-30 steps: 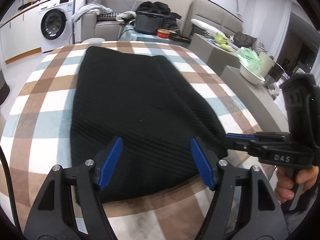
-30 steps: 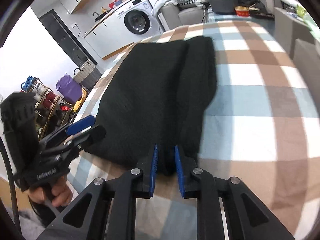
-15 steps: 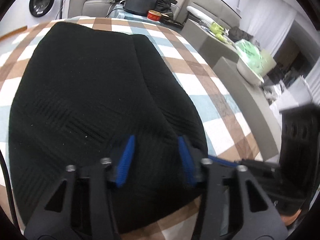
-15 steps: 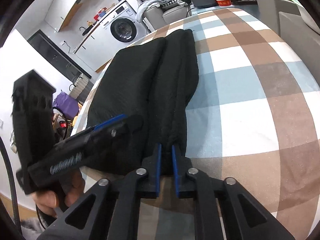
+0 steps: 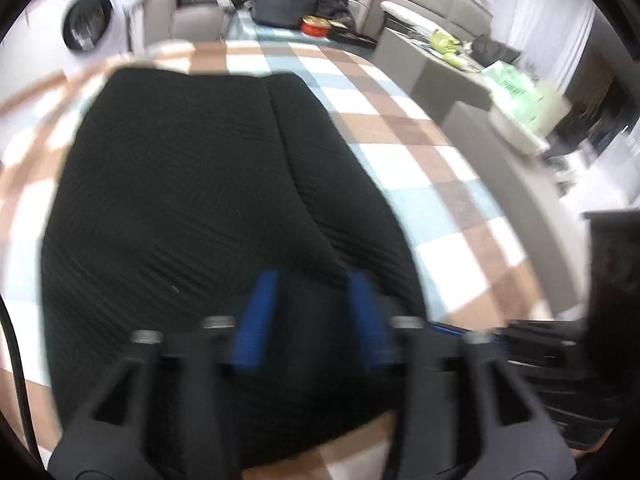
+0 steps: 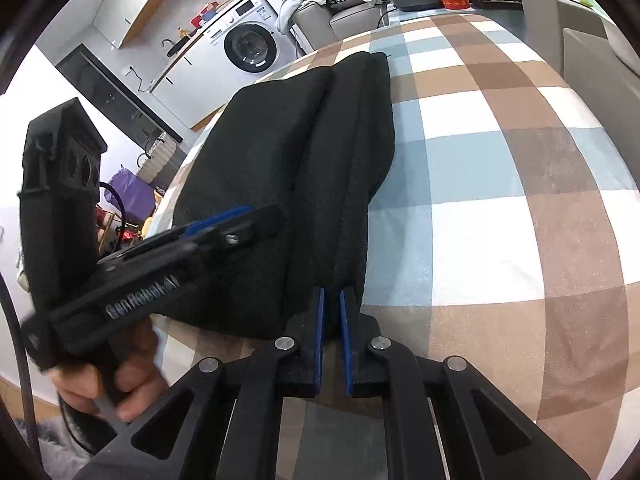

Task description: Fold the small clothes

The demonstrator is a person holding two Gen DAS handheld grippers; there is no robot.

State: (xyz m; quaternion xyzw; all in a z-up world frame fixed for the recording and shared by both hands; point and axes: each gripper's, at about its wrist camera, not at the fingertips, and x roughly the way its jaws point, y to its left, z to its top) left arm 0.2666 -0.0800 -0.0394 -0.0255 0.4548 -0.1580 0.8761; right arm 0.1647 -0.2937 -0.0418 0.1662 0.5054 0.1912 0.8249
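A black knit garment [image 5: 192, 200] lies folded lengthwise on the checked table, long side running away from me; it also shows in the right wrist view [image 6: 288, 168]. My left gripper [image 5: 312, 312] sits over the garment's near hem, its blue pads part closed with cloth between them; the view is blurred. It appears from the side in the right wrist view [image 6: 236, 220]. My right gripper [image 6: 331, 312] is shut on the near right corner of the garment.
The checked brown, blue and white tablecloth [image 6: 500, 184] covers the table. A sofa with a dark pot [image 5: 286, 2] and a red bowl [image 5: 316, 26] lies beyond the far edge. A washing machine [image 6: 250, 46] stands at the back left. Grey furniture [image 5: 460, 92] lines the right.
My left gripper has moved forward onto the garment's near hem and its jaws have narrowed. My right gripper stays clamped on the corner, which has lifted slightly.
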